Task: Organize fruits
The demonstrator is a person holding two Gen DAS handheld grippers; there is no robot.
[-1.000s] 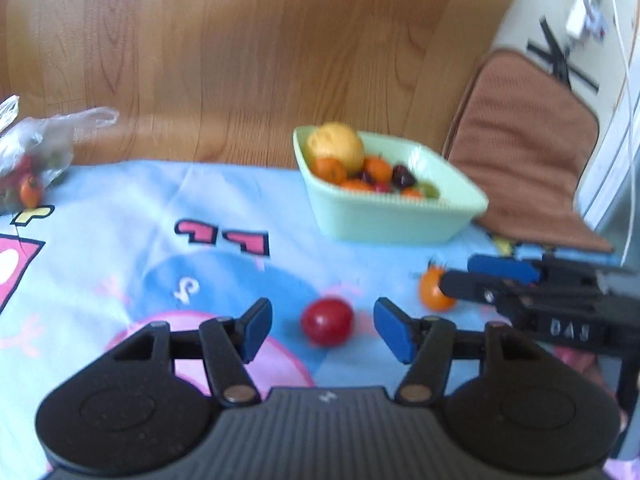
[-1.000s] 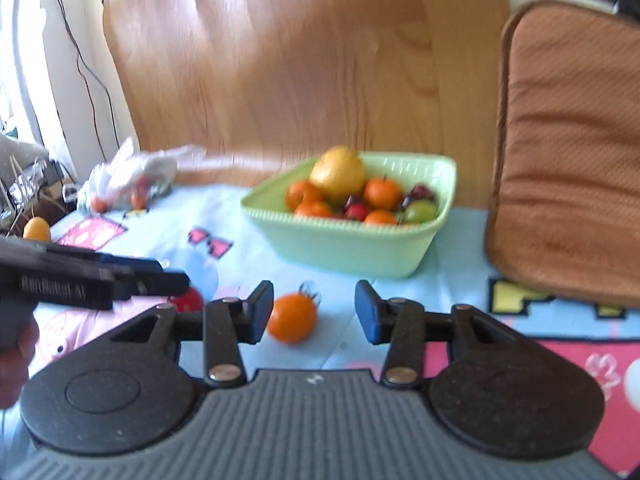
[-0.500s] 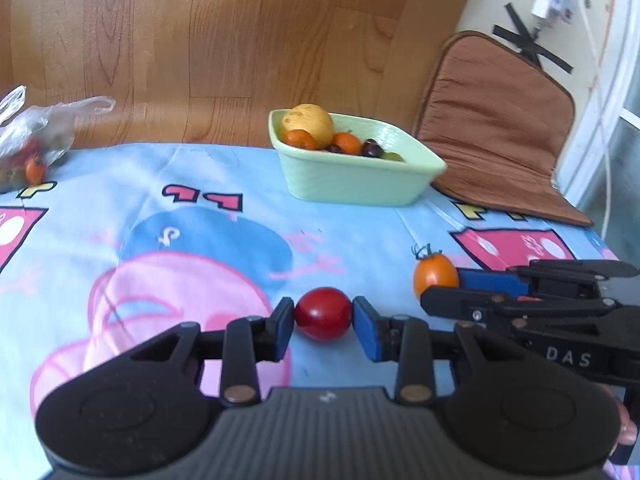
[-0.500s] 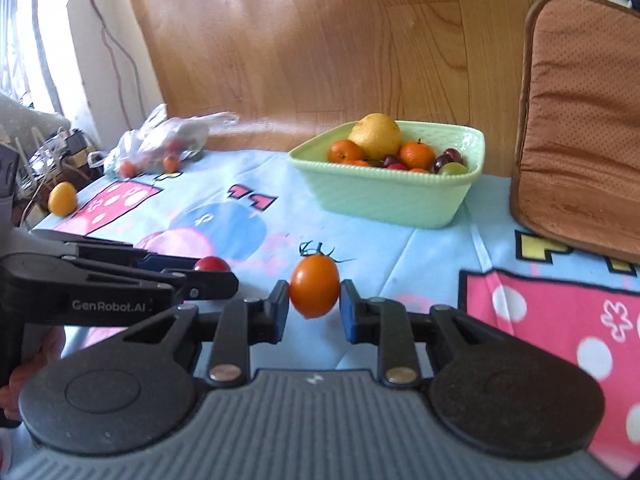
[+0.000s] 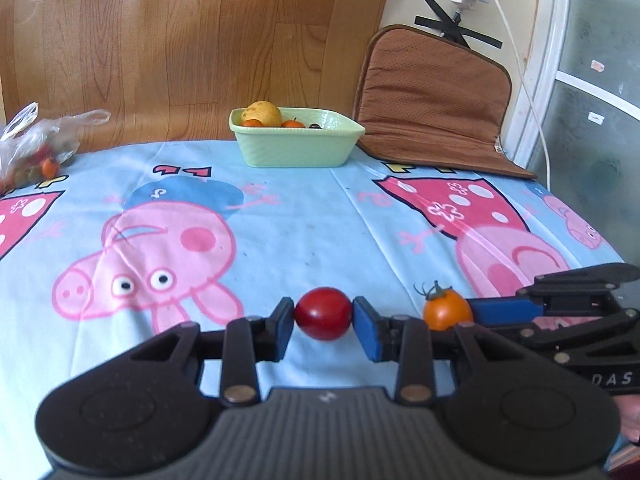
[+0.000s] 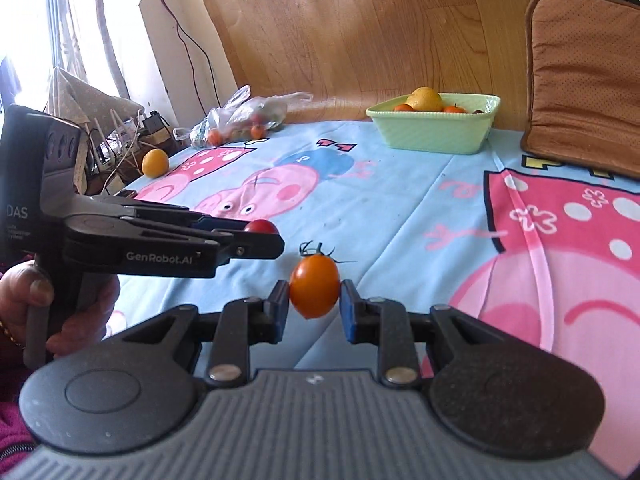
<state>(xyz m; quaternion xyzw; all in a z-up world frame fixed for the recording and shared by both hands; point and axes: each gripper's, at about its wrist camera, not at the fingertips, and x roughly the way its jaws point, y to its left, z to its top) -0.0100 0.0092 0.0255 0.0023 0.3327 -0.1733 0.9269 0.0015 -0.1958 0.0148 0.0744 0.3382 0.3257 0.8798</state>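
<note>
Left gripper [image 5: 324,322] is clamping the red tomato [image 5: 323,313]; right gripper [image 6: 314,310] is clamping the orange tomato [image 6: 314,287]. I am holding both above the bench [image 5: 320,220], well short of the green bowl [image 5: 296,148].

The plastic bag [image 5: 34,142] at the left edge of the left wrist view is cut off, its contents mostly too blurred to name; the green bowl [image 5: 296,146] hides all but the tops of its fruit behind its wall; in the right wrist view the left tongs [image 6: 256,236] cover most of the red tomato [image 6: 261,225]; the hand [image 6: 60,312] at lower left is cropped.
</note>
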